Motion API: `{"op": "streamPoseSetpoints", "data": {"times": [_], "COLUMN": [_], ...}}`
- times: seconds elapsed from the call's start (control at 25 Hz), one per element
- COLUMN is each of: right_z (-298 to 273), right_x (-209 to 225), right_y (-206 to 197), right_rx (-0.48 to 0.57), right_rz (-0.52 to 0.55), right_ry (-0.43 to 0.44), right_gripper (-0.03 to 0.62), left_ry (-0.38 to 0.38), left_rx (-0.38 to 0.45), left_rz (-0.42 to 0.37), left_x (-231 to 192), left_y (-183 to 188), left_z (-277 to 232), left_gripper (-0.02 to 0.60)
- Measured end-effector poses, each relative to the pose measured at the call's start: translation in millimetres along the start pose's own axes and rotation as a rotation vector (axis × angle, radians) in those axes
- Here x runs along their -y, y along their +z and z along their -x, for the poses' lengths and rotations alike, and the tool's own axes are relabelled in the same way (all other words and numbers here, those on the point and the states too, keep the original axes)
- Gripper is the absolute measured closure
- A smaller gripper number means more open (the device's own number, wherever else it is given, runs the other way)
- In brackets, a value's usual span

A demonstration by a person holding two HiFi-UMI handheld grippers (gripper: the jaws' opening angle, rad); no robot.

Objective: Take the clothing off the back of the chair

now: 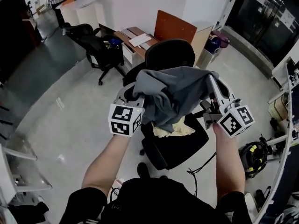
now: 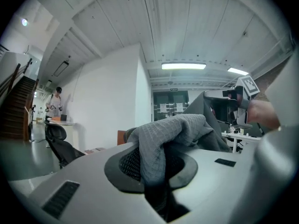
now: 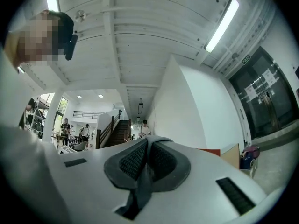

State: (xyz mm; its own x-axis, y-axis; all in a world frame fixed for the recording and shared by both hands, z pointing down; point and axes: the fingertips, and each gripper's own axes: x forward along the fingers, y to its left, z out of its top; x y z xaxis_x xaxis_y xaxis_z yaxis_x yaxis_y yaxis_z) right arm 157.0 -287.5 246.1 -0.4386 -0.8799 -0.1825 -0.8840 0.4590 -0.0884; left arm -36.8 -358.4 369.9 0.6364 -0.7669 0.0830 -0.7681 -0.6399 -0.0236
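The grey garment (image 1: 170,92) hangs bunched between the two tools, lifted above the black office chair (image 1: 170,55). Its upper folds are at the level of the chair's back, and its loose lower end droops toward the seat. From the head view I cannot tell whether that lower end is clear of the chair or is touching the pale yellow cloth (image 1: 174,129) lying on the seat. The main risk seems to be the trailing fabric. If it catches on the top of the back or on an armrest as it is carried away, the pull could drag it out of a grip or tip the chair. It could also sweep the yellow cloth off the seat. The right side looks like the weaker hold. The right hand-held gripper (image 3: 145,164) has its jaws pressed almost fully together on only a thin strip of the grey cloth, so a small tug might free it. The left hand-held gripper (image 2: 154,164) is closed on a thicker fold, which bulges up over its pads and keeps them slightly apart. Both tools point roughly level, with the garment stretched loosely between them. Behind the chair stand a bench (image 1: 135,36) with papers on it and a second black chair (image 1: 91,43), both well apart from the garment.
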Motion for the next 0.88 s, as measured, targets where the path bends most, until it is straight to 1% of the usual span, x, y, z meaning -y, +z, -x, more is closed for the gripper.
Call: {"op": "streamPoseSetpoints", "data": {"times": [0.2, 0.36, 0.52, 0.64, 0.88], "right_z": [55.1, 112.5, 168.3, 205.7, 272.3], "right_x": [-4.5, -3.7, -3.7, -1.8, 2.0], "right_y": [16.3, 41.6, 66.4, 74.6, 89.9], "right_rx": [0.022, 0.070, 0.089, 0.090, 0.091], "right_rz": [0.010, -0.003, 0.066, 0.086, 0.118], "right_ry": [-0.043, -0.069, -0.087, -0.103, -0.154], "right_gripper": [0.574, 0.574, 0.574, 0.574, 0.574], "left_ry": [-0.021, -0.056, -0.104, -0.139, -0.190], "left_rx": [0.034, 0.068, 0.141, 0.183, 0.197], "left_rz": [-0.020, -0.035, -0.065, -0.087, -0.076], "left_x": [41.6, 90.6, 150.0, 193.3, 263.2], "left_y": [19.3, 42.5, 81.6, 105.2, 120.5], "left_z": [14.7, 24.2, 41.3, 54.3, 76.5], "left_gripper": [0.528, 0.528, 0.529, 0.528, 0.528]}}
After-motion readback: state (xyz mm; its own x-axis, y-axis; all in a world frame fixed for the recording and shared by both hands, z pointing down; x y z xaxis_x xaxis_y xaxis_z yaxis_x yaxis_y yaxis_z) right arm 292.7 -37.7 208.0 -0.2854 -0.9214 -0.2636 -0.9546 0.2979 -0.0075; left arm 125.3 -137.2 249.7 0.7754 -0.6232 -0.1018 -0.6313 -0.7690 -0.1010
